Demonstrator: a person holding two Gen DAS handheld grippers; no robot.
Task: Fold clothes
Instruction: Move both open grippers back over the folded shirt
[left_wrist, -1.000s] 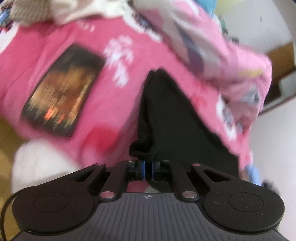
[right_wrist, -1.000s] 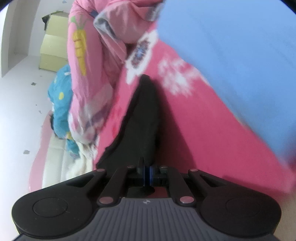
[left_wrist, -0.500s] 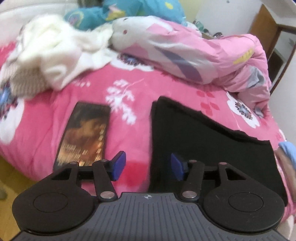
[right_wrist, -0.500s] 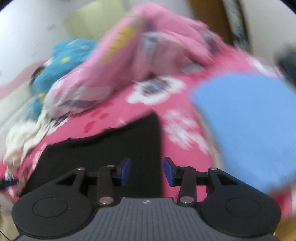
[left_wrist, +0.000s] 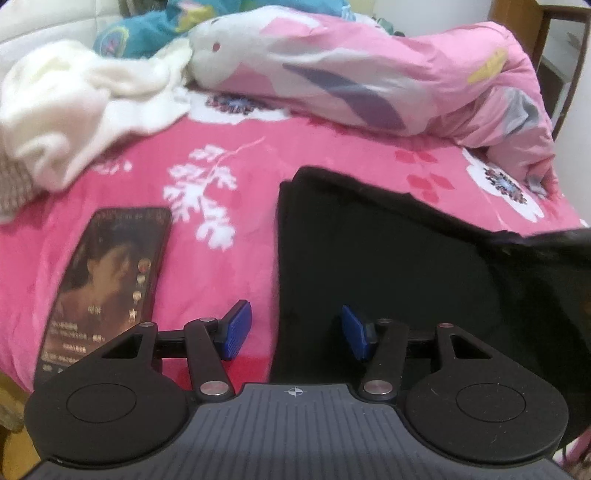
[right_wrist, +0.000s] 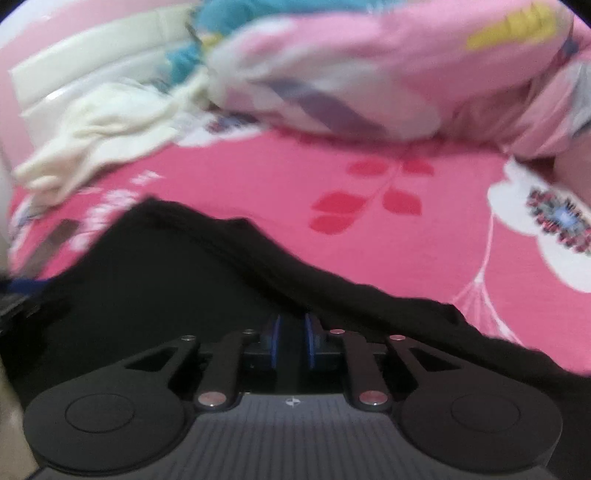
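Note:
A black garment (left_wrist: 388, 258) lies folded flat on the pink flowered bed sheet (left_wrist: 258, 147). My left gripper (left_wrist: 295, 326) is open and low over the garment's near left edge, with one blue pad over the sheet and the other over the cloth. The right side of the garment rises in a dark fold (left_wrist: 554, 266). In the right wrist view my right gripper (right_wrist: 291, 332) has its pads drawn close with black garment (right_wrist: 184, 280) between them. That view is blurred.
A phone (left_wrist: 110, 273) with a lit screen lies on the sheet left of the garment. A white fluffy garment (left_wrist: 74, 110) is bunched at the back left. A rolled pink duvet (left_wrist: 369, 85) runs across the back, with wooden furniture (left_wrist: 561, 55) beyond the bed.
Both grippers let go of the black garment and opened. The left one stays open over its left edge. The right one has swung round and closed on the cloth.

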